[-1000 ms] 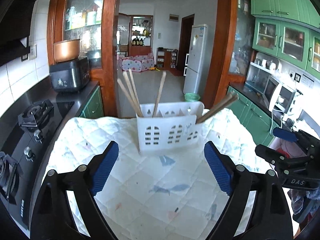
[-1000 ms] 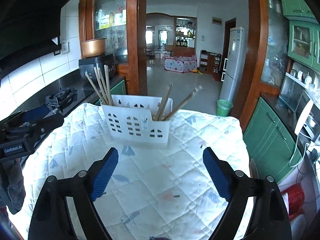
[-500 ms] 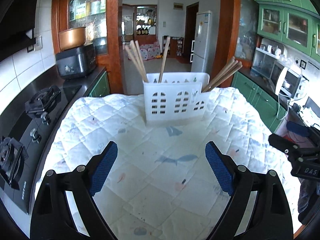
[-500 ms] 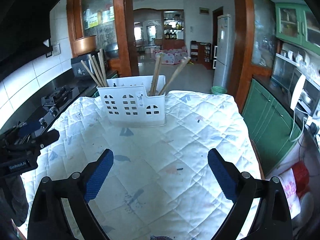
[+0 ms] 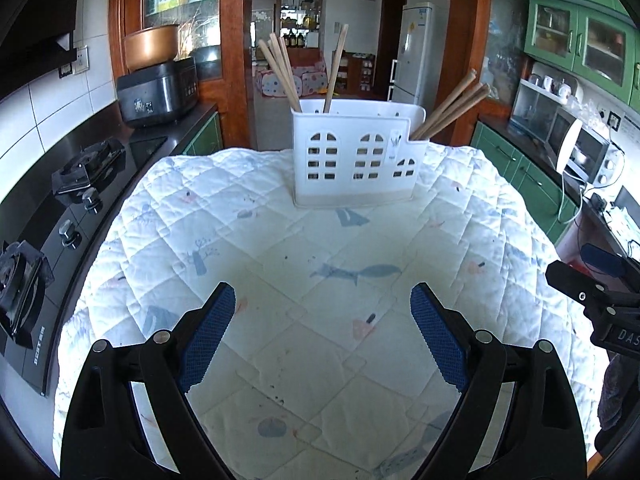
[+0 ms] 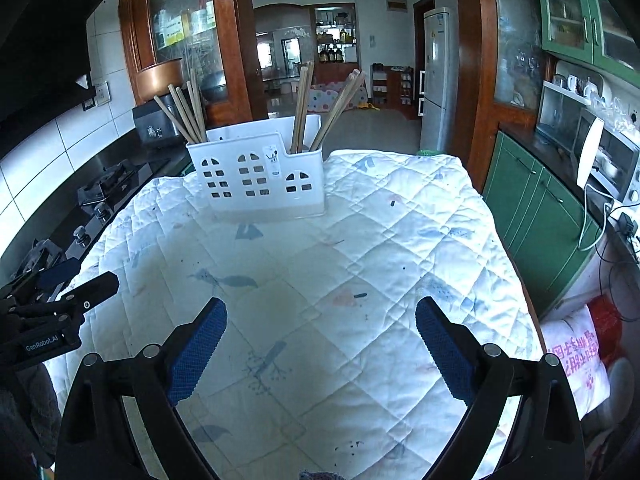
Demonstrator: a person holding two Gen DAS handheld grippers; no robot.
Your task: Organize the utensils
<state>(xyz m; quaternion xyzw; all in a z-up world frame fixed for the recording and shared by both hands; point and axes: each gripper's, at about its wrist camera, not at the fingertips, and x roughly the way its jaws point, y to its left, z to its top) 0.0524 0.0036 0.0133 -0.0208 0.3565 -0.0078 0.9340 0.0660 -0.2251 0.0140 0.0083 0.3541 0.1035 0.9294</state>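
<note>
The white plastic utensil holder (image 5: 356,156) with arched window-like cut-outs stands upright at the far end of the table, well ahead of both grippers and between neither pair of jaws. The left gripper (image 5: 322,336) has its jaws spread wide with nothing between them, only bare cloth below. The right gripper (image 6: 320,344) is likewise wide apart and empty; its jaws have just been opening a little further, with nothing between them.

Long, thin wooden chopsticks (image 5: 280,68) stick up out of the holder in groups: a fan of them leans left from the left compartment, a single one (image 5: 335,74) stands nearly upright near the middle, and a bundle (image 5: 452,106) slants out to the right over the lower, stepped end. In the right wrist view the same holder (image 6: 260,178) shows a small label on its front wall.

The table is covered by a white quilted cloth (image 5: 280,240), stitched in diamond squares, printed with faint blue fish and small pink shapes, with a few dark specks. The pads (image 5: 208,340) on each gripper are blue and finely textured, set on smooth black plastic arms with round metal pins.

A black glass gas hob (image 5: 60,208) runs along the left of the table.
</note>
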